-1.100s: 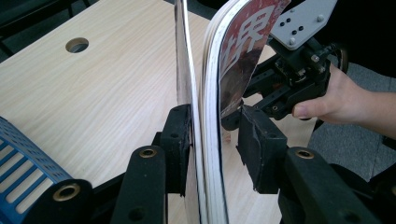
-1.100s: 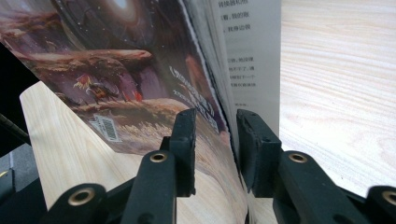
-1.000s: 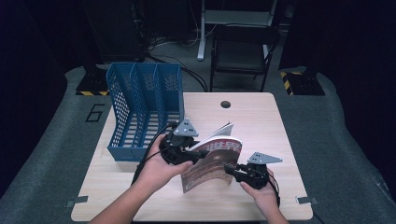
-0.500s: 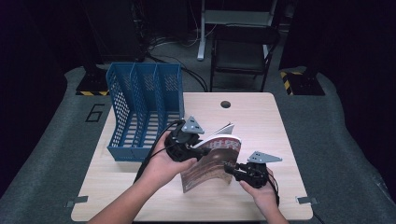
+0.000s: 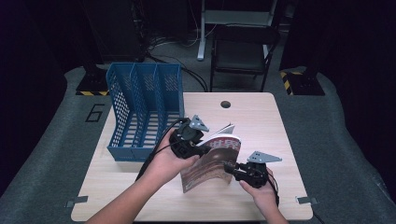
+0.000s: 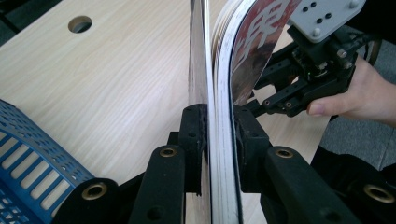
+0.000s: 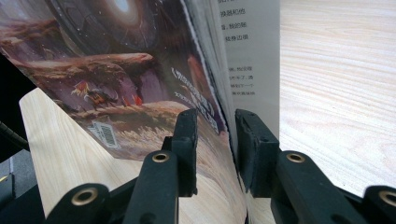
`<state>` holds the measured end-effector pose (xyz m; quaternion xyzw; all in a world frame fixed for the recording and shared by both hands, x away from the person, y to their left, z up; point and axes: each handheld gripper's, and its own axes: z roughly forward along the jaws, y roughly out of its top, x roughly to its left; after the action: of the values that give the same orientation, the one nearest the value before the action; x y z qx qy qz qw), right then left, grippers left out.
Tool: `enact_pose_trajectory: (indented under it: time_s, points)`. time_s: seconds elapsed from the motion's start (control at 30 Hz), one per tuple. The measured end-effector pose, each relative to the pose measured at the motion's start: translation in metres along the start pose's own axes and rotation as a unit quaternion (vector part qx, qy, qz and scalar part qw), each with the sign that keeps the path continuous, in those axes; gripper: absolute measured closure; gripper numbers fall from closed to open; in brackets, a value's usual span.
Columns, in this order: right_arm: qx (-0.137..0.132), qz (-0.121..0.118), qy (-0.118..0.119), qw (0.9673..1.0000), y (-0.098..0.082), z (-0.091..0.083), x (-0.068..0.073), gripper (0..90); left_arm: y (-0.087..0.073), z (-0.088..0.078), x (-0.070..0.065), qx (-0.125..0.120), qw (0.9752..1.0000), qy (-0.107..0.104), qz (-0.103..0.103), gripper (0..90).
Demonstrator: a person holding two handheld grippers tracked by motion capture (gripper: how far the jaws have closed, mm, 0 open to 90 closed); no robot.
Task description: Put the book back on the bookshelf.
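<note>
i've got one magazine (image 5: 211, 161) held up on edge over the near middle of the tabletop (image 5: 261, 121), its cover picture turned toward me and its pages fanning a little at the top. my left claw (image 5: 198, 145) sits at its upper left edge; in the left gripper view the two pads (image 6: 194, 135) have just been closing and now press the bundle of pages from both sides, so it is clamped on the magazine. my right claw (image 5: 229, 167) is at the lower right edge; in the right gripper view the cover and pages run down between the jaws, and they look pinched there, though the left pad (image 7: 187, 135) seems to stand a touch off the cover, so that hold reads looser to me.

around it: one blue file rack (image 5: 142, 109) with three slots lies flat on the left part of the tabletop, open side up, just beside my left hand (image 5: 168, 158). nothing lies between the rack and the magazine except that hand and its claw. one round cable hole (image 5: 226, 104) sits near the far edge, well apart from everything. beyond the tabletop stands one dark chair (image 5: 243, 51) on the grey floor. counted: one magazine, one rack, two claws, two hands
</note>
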<state>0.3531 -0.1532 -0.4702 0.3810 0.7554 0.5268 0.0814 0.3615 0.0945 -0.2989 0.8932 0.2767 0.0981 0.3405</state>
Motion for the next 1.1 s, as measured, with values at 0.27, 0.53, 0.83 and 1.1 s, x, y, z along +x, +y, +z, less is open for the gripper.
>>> enact_pose_trajectory:
  time_s: [0.27,0.53,0.83,1.1]
  points:
    - [-0.002,0.000,0.000,1.0000,-0.0002,0.0003,-0.0001,69.6,0.0007,0.0016,0.0026,0.008,1.0000,0.002,0.001,81.2]
    - [-0.001,-0.002,0.000,1.0000,0.0001,-0.0001,-0.0002,69.3,0.0032,0.0017,0.0021,0.020,0.9998,0.003,0.009,83.2]
    - [-0.003,-0.004,-0.004,1.0000,-0.0002,0.0001,-0.0024,66.3,0.0062,0.0023,0.0016,0.032,0.9994,0.003,0.013,83.8]
    - [-0.012,0.006,-0.007,0.9999,-0.0016,-0.0017,-0.0058,63.5,0.0072,0.0024,0.0022,0.035,0.9993,0.001,0.014,83.8]
